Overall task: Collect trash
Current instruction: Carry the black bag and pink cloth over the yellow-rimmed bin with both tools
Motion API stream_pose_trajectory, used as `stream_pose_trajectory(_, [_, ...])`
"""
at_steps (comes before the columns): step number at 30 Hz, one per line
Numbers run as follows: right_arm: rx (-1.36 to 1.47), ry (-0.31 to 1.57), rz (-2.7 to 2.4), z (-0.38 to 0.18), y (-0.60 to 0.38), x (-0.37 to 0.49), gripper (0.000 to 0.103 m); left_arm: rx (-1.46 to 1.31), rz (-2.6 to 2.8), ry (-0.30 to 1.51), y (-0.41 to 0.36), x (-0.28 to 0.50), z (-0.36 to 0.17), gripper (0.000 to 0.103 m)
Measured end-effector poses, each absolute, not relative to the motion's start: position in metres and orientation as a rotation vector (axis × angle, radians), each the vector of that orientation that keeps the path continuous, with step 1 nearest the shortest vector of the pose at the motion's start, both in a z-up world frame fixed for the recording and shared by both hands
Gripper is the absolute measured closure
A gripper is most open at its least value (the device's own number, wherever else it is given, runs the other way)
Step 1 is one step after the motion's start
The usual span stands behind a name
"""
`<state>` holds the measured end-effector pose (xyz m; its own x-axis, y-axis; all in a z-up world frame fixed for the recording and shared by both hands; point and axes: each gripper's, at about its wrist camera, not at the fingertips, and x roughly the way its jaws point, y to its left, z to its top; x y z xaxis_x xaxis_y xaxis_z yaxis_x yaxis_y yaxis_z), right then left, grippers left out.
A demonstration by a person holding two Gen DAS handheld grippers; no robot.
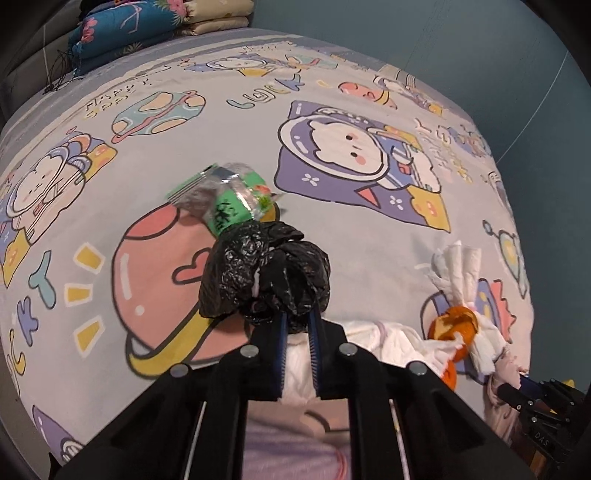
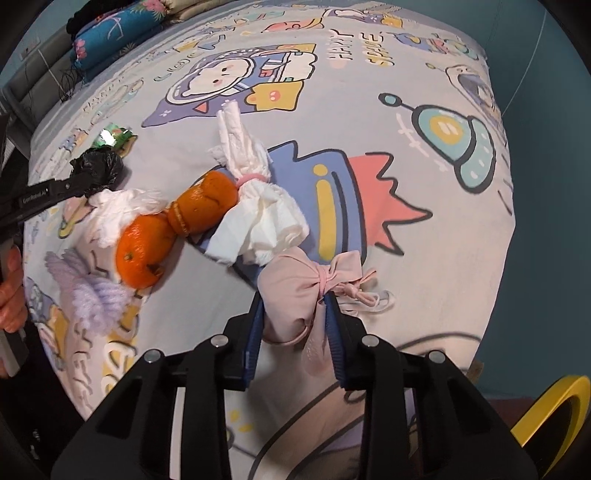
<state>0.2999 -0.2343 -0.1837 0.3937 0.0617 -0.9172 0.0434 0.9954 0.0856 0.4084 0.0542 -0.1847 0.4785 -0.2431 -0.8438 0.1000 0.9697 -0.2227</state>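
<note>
A crumpled black plastic bag (image 1: 264, 273) is clamped between the blue-padded fingers of the left gripper (image 1: 297, 325), above the cartoon-printed bed sheet (image 1: 369, 240) that covers the bed. Just beyond the bag, a crushed green wrapper (image 1: 229, 205) is seen on the sheet, touching or nearly touching the bag's far side. From the right wrist view the same bag (image 2: 99, 170) and wrapper (image 2: 114, 136) are seen towards the left edge of the bed.

The fingers of the right gripper (image 2: 293, 314) are closed on a pink cloth bundle (image 2: 295, 291) tied with a pink band, near the front edge of the bed. Just beyond it a wad of white tissue (image 2: 258, 214) is lying, bound by a pink band, and beside the tissue orange peel (image 2: 203, 206) and a whole-looking orange piece (image 2: 142, 251) are found, touching one another. A second white tissue (image 2: 118, 214) is lying between the peel and the black bag, and a lilac knitted piece (image 2: 92, 295) is seen near the bed's left front edge. Folded quilts (image 1: 155, 26) are stacked at the far left corner of the bed. A yellow-rimmed object (image 2: 550, 410) is partly seen beyond the bed's front right corner.
</note>
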Motion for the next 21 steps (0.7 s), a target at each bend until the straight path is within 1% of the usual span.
stream_pose_trajectory(13, [0.196,1.096,0.089,-0.144,-0.233,0.251,0.073,-0.156,-0.254,0.951,0.075,0.349,-0.14,0.094])
stream_pose_trajectory(21, [0.237,1.032,0.119,-0.116,-0.241,0.22,0.073,-0.155,-0.275,0.922,0.078,0.308,-0.123,0.094])
